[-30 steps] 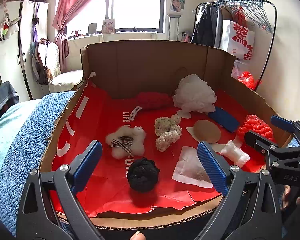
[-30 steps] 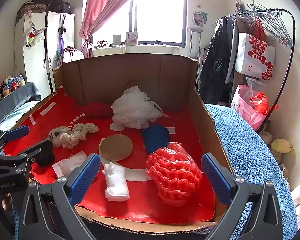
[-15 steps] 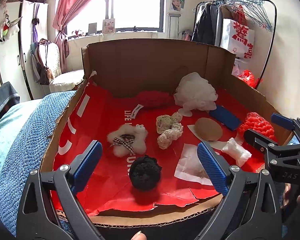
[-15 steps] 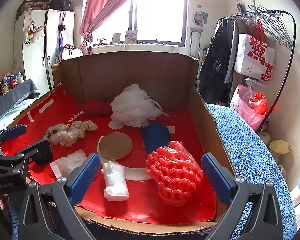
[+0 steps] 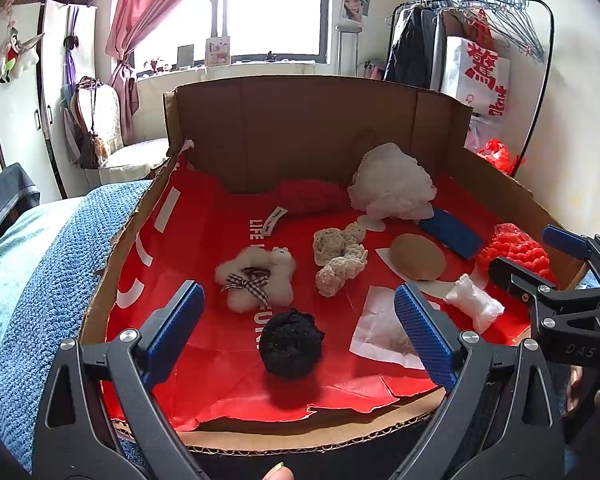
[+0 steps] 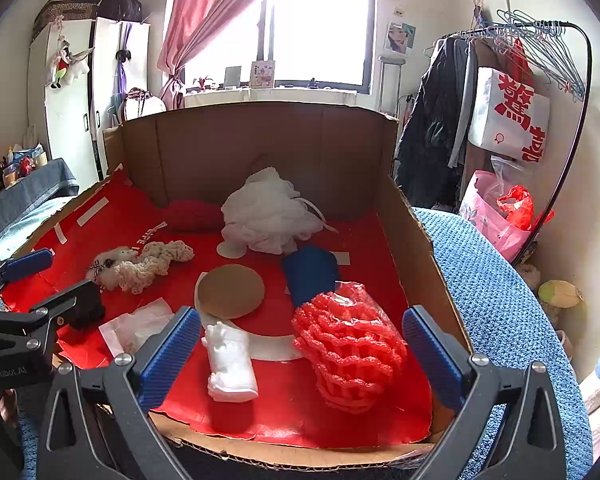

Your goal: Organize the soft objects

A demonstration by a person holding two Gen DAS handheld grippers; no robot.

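A cardboard box (image 5: 320,120) lined with red paper holds soft things. In the left wrist view a black yarn ball (image 5: 291,344) lies nearest, between my open left gripper's (image 5: 298,334) fingers. Behind it are a white plush bear (image 5: 256,278), a cream crochet piece (image 5: 340,256), a white mesh pouf (image 5: 392,188) and a red knit piece (image 5: 312,196). My right gripper (image 6: 300,354) is open and empty, over a white plastic roll (image 6: 230,362) and red foam netting (image 6: 350,354).
A brown round pad (image 6: 231,291), a blue sponge (image 6: 311,274) and a white paper sheet (image 6: 136,326) lie on the box floor. A blue blanket (image 6: 500,300) lies under the box. A clothes rack (image 6: 540,100) stands at right.
Both views have shifted slightly; the box contents sit a little lower and closer in the frames. Nothing has been taken hold of.
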